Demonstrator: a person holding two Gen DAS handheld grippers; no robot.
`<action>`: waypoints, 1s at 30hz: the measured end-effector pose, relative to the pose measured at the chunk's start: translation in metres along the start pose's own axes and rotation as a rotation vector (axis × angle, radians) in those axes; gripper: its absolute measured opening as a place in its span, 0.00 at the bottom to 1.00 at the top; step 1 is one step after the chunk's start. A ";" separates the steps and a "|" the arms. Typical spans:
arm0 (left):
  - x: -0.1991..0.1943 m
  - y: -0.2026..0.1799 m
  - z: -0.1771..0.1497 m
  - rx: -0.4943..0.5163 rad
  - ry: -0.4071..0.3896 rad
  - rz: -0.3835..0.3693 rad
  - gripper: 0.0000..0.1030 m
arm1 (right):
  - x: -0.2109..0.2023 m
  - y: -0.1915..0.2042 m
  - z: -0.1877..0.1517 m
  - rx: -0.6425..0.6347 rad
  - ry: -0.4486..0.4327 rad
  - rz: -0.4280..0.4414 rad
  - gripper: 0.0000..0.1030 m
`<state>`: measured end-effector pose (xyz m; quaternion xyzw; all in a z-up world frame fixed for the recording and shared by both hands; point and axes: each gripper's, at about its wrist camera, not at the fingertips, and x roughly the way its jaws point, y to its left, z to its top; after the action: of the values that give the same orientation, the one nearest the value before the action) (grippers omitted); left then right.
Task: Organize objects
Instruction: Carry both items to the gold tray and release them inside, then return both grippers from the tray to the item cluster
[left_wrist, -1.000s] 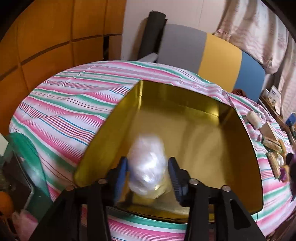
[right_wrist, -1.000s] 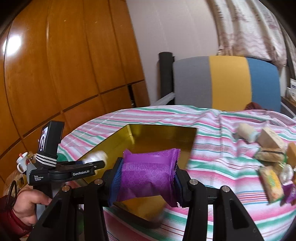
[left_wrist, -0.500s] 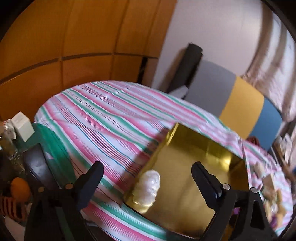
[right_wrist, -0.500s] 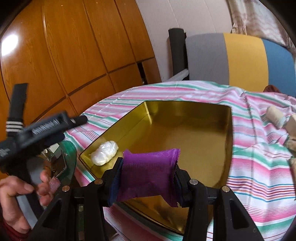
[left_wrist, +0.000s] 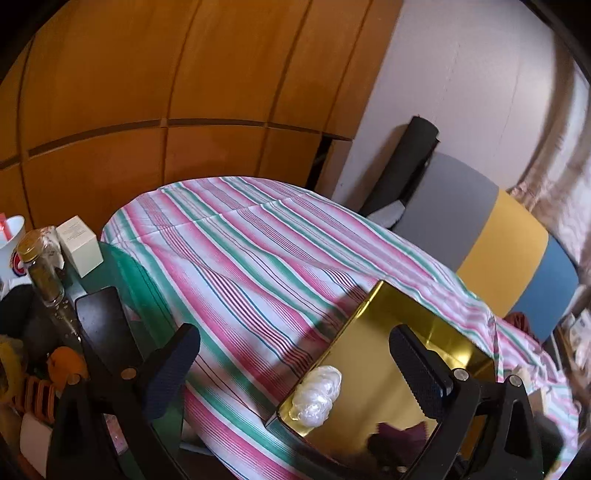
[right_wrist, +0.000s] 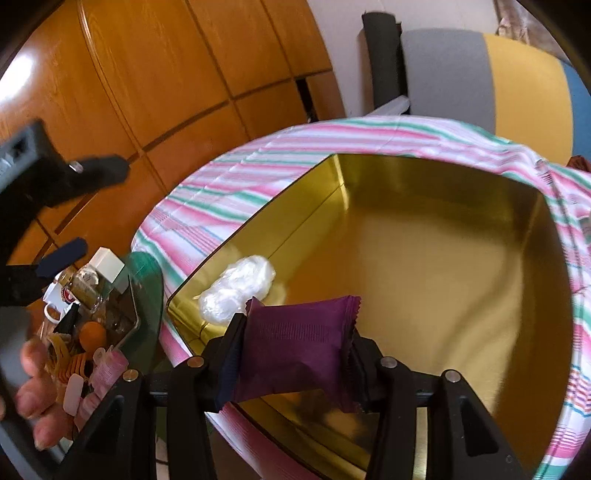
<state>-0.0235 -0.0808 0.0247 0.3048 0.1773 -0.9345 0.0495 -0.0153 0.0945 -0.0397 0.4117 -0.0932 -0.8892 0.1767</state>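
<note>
gold metal makes up the square tin (right_wrist: 424, 266), which sits open on the pink, green and white striped tablecloth (left_wrist: 251, 258) and serves as the landmark for everything else. a white plastic-wrapped bundle (right_wrist: 236, 290) lies on the tin's floor in the near left corner, touching or just beside the left wall; the left wrist view shows the same bundle (left_wrist: 317, 393) against the tin (left_wrist: 373, 354) at that corner.

the right gripper (right_wrist: 295, 354) hangs over the tin's near edge with its jaws closed on a purple crimped packet (right_wrist: 299, 354), pinched from both sides and held clear of the tin's floor, just to the right of the white bundle. a dim purple reflection of the packet shows on the tin's shiny bottom in the left wrist view.

the left gripper (left_wrist: 295, 373) sits above the tin's near left corner with its jaws spread wide and nothing between them; one blue ribbed finger (left_wrist: 173, 369) is over the tablecloth left of the tin, the other over the tin's interior. in the right wrist view that gripper shows as a blurred black shape left of the tin, with the person's hand (right_wrist: 33, 402) below it.

left of the tin, past the tablecloth's edge, a cluttered stand holds a glass jar (left_wrist: 40, 273), a small white box (left_wrist: 79, 245) and an orange (right_wrist: 92, 334). behind the tin stand a grey, yellow and blue panel (right_wrist: 491, 74) and an orange wooden wall (left_wrist: 166, 92).
</note>
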 end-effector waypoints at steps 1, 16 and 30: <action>-0.001 0.001 0.001 -0.007 0.001 -0.004 1.00 | 0.003 0.001 0.000 0.007 0.011 0.010 0.50; -0.005 -0.003 0.000 -0.026 0.011 -0.027 1.00 | -0.017 -0.004 -0.005 0.070 -0.035 0.032 0.54; 0.002 -0.027 -0.019 0.044 0.090 -0.082 1.00 | -0.054 -0.022 -0.012 0.090 -0.118 -0.044 0.54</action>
<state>-0.0197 -0.0487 0.0178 0.3398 0.1712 -0.9248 -0.0037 0.0211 0.1359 -0.0170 0.3681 -0.1344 -0.9104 0.1326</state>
